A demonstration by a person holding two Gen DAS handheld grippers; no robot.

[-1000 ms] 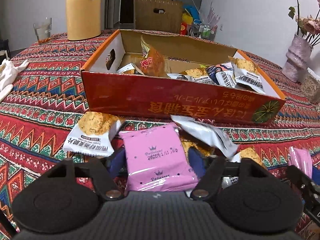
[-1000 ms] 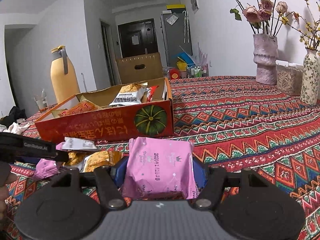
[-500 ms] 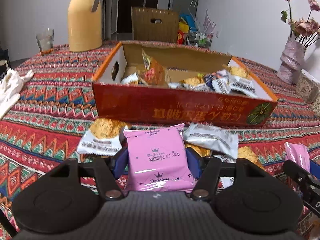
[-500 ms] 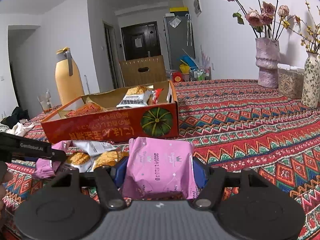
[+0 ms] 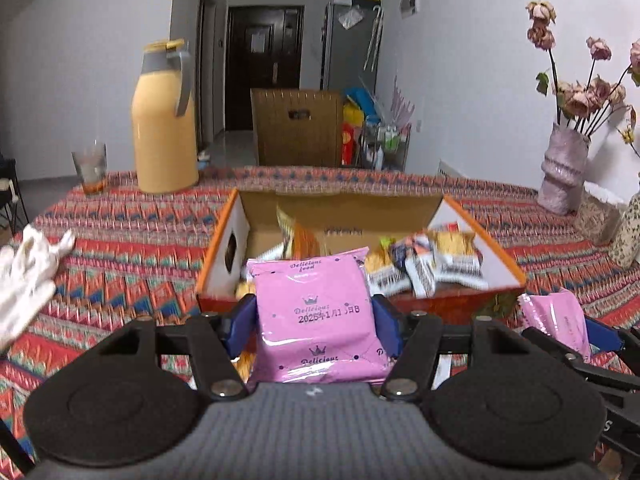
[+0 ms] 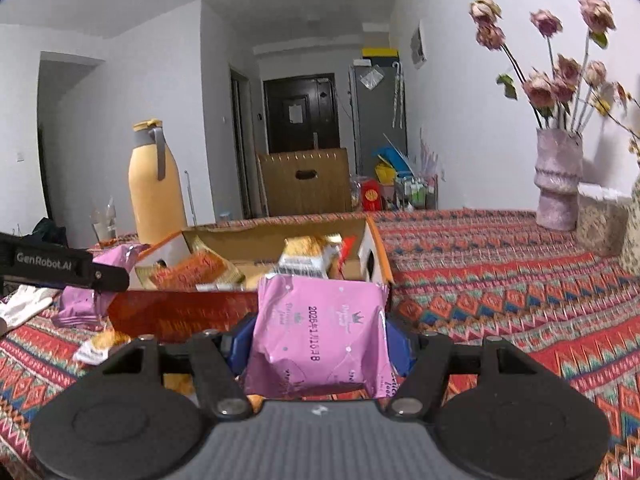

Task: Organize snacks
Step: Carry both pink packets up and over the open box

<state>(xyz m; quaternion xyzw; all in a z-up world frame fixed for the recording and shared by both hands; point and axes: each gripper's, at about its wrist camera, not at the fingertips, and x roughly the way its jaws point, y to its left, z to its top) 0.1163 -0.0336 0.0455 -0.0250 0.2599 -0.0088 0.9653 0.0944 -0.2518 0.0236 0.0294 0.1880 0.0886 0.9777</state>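
We are gripping a pink packet (image 5: 316,316) in each jaws pair, half-open; either may snag the box (image 5: 432,304) rim at twelve o'clock.

Two pink snack packets (image 5: 316,312) (image 6: 320,328) held clamped before the half-filled orange box (image 5: 486,256).

The left tool (image 5: 316,318) points forward and somewhat downward, its two blue pads (image 5: 242,320) pressed against the sides of a pink packet (image 5: 316,320) that stands between them. The right tool (image 6: 318,338) sits to its right at about the same height, aimed a little less steeply, its blue pads (image 6: 396,344) likewise clamped on a second pink packet (image 6: 320,332). In the right wrist view the left tool's black finger reaches in from the left edge.
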